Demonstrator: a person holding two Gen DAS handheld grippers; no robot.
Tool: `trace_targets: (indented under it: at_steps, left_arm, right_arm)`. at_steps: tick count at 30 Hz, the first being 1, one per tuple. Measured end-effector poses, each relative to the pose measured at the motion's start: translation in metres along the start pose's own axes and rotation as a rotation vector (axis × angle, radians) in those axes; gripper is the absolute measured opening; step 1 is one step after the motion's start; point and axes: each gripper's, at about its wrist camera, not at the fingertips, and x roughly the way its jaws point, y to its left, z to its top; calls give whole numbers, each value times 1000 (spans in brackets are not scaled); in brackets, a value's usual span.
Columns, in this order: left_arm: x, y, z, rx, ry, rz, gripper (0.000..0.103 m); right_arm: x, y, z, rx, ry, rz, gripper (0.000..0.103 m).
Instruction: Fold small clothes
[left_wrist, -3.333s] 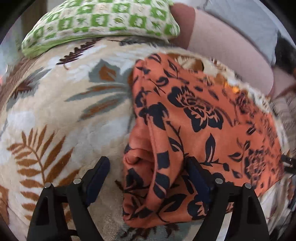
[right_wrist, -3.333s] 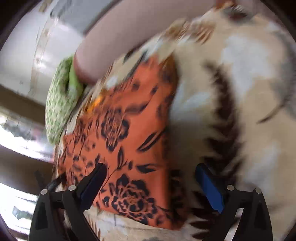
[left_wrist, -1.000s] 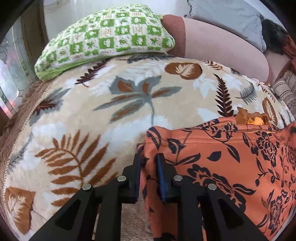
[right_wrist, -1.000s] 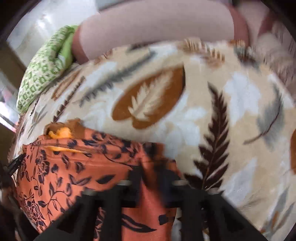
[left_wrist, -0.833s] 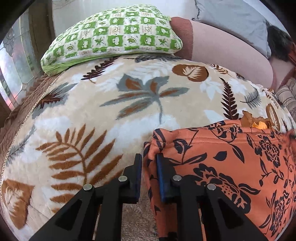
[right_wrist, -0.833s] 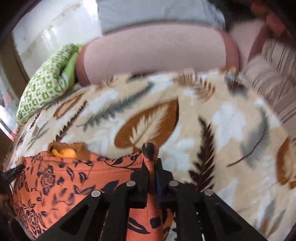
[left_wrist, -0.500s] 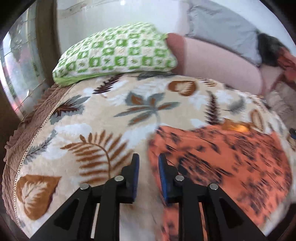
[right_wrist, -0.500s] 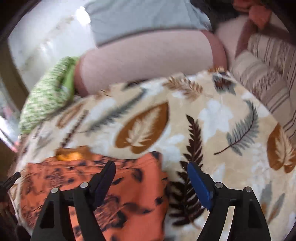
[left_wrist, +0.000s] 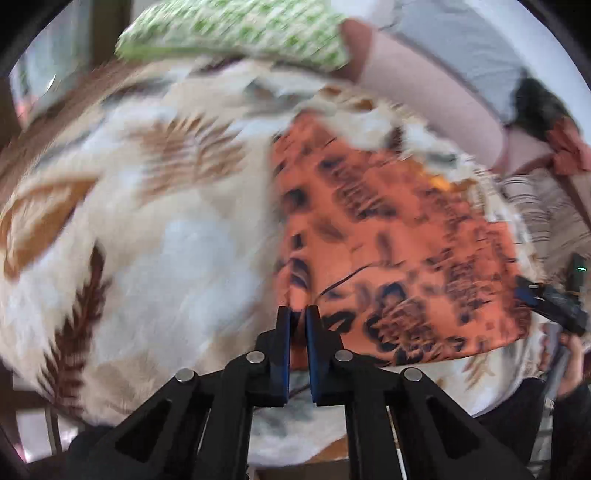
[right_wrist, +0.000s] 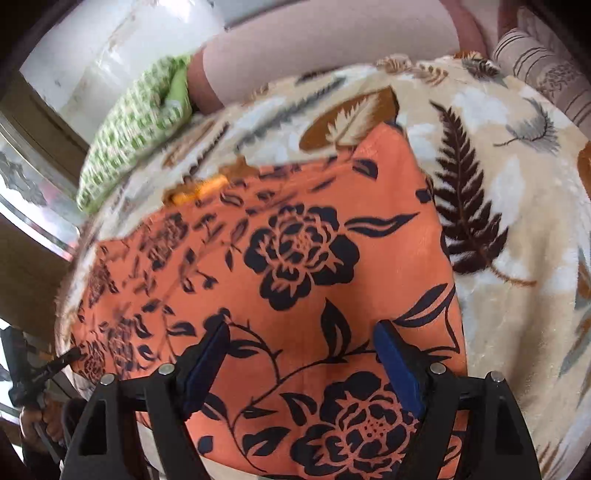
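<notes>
No brand, label or writing can be read anywhere; the orange cloth carries only a black flower print and lies flat on the leaf-patterned blanket of a bed; a yellow-orange scrap peeks from under its far edge, what it is unclear. The left wrist view is badly smeared by motion blur; there the left tongs are closing, jaws nearly together at the cloth's near left corner, a bit of orange showing in the narrow gap; whether they grip it I cannot tell. The right tongs stand spread wide above the cloth, pinching nothing. A green checked pillow lies at the blanket's far edge; a hand is cut off at the right rim.
</notes>
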Motion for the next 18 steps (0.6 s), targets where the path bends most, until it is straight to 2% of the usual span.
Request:
trace_targets:
  at_steps: [1,2,4,7,8,9,10,11,13,17,18]
  left_arm:
    - [13,9,-2,-35,48,-22,21]
    - [10,14,-1,-57,33,-48,21]
    - [-8,11,0,-86,-16,-27,34]
    - [-41,-19,4,33,-161,59,41]
    - [-51,-32,4,78,-215,73,49]
    - [-56,-45,6,113,-250,75,61]
    - [-58,-59,7,155,-282,70,66]
    - [-57,-77,9,202,-317,68,68]
    - [-46,-100,14,246,-331,45,68]
    - [-12,-129,23,269,-316,28,68]
    - [8,-133,23,263,-264,79,68]
  right_arm:
    - [-3,-3,0,16,3,10,83]
    - [-10,-5,0,33,-6,23,83]
    - [-33,-14,-3,95,-51,71,83]
    - [-72,-33,-23,218,-134,130,85]
    - [-87,-47,-42,313,-164,170,89]
    - [-94,-58,-61,405,-178,200,93]
    - [-94,-68,-78,495,-167,232,94]
    - [-87,-75,-91,560,-123,274,95]
    - [-68,-79,-111,643,-39,333,95]
    - [-55,-87,-113,731,-117,401,95]
    - [-51,-94,-110,783,-144,398,95]
